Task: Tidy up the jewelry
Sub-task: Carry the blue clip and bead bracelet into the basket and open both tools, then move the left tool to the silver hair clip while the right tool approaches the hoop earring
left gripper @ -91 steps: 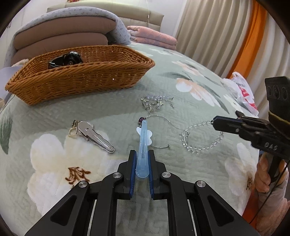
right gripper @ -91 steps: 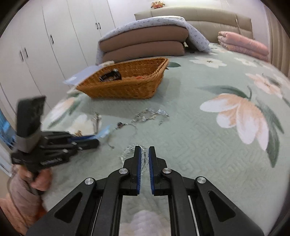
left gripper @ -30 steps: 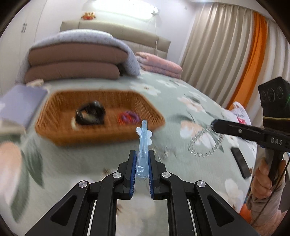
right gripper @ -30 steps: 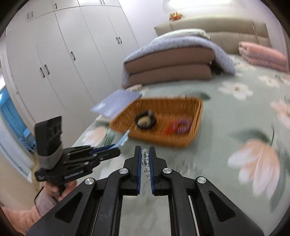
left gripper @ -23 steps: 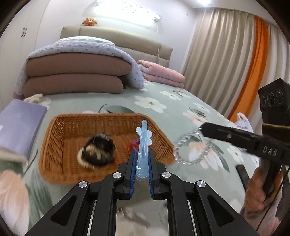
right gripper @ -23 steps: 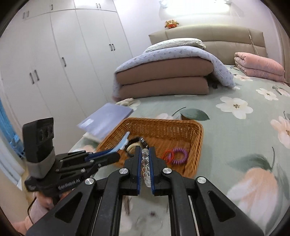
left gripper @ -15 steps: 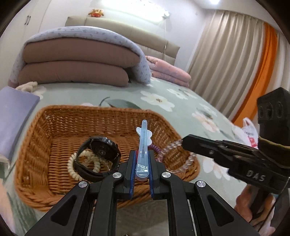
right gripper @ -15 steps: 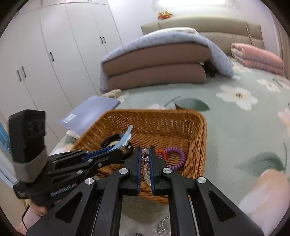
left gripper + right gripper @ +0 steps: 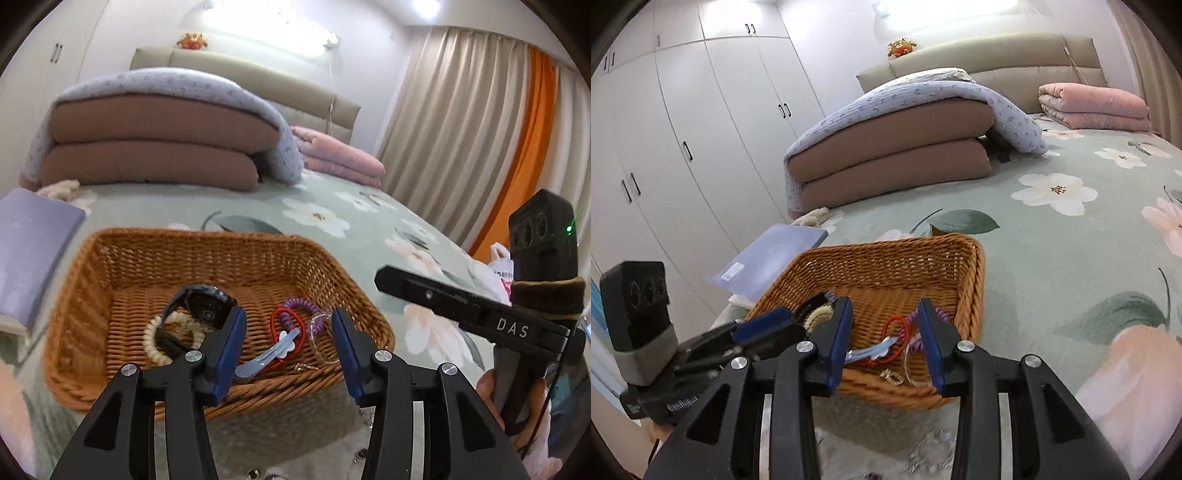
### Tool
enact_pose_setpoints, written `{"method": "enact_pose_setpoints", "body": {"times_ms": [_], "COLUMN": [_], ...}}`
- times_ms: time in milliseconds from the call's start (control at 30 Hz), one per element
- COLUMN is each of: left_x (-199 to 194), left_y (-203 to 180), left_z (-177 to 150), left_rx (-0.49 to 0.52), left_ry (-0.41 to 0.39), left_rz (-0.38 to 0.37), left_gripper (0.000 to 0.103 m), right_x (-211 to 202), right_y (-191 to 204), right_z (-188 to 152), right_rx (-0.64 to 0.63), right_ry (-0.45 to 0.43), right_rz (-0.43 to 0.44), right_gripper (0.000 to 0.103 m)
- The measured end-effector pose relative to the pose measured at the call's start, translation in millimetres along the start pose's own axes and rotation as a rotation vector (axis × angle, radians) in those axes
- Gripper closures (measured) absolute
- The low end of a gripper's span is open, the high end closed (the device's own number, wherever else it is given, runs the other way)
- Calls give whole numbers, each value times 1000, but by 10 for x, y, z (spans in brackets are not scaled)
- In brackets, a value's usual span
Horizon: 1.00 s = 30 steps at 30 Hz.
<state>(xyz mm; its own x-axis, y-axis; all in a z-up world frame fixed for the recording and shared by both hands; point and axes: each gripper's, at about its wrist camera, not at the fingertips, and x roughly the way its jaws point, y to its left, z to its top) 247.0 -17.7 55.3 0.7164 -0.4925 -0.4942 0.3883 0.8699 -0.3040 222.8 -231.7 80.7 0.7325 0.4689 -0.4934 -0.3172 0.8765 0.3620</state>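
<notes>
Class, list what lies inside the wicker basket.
Inside the wicker basket: black watch, cream bead bracelet, red and purple hair ties, blue hair clip, clear bracelet. Gripper fingers hide parts.

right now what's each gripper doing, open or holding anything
Left gripper: jaws have just opened, empty; the blue hair clip lies in the basket.
Right gripper: jaws have just opened, empty; the clear bead bracelet lies in the basket.

"DAS" in white on right tongs (image 9: 380,278) arm; lettering on left tongs (image 9: 764,325) body partly legible.
</notes>
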Motion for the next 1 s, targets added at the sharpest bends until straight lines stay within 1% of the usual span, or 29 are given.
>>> {"method": "enact_pose_setpoints", "body": {"times_ms": [133, 233, 333, 433, 500, 600, 633, 700, 767, 833, 900, 1000], "left_x": [-398, -728, -1026, -1117, -1089, -889, -829, -665, -573, -514, -425, -332], "left_y": [-14, 7, -15, -23, -2, 48, 67, 66, 70, 56, 12, -39], "left_z": [41, 21, -144, -393, -625, -935, -985, -1047, -1077, -1131, -1180, -1225], "left_rx": [-37, -62, -71, -75, -96, -135, -145, -163, -183, -193, -188, -175], "left_ry": [-47, -73, -74, -39, 0, 86, 110, 158, 172, 187, 212, 232], "left_rz": [-22, -17, 29, 91, 95, 60, 53, 32, 2, -6, 13, 45], "left_gripper": [54, 54, 54, 54, 54, 54, 54, 54, 54, 54, 54, 54], "right_x": [-262, -478, -631, -652, -604, -485, -478, -505, -545, -568, -549, -459], "right_y": [184, 324, 412, 397, 303, 126, 78, -17, -103, -136, -118, -11], "right_z": [-125, -326, -618, -898, -1040, -1156, -1177, -1204, -1203, -1213, -1231, -1256], "right_rx": [-30, -70, -118, -141, -115, -75, -66, -37, -18, -20, -29, -84], "right_ry": [16, 30, 51, 68, 86, 132, 141, 148, 145, 141, 156, 183], "right_rz": [17, 3, -12, -52, -47, -72, -73, -44, -35, -42, -33, -60], "right_gripper": [63, 63, 63, 63, 63, 63, 63, 63, 63, 63, 63, 63]}}
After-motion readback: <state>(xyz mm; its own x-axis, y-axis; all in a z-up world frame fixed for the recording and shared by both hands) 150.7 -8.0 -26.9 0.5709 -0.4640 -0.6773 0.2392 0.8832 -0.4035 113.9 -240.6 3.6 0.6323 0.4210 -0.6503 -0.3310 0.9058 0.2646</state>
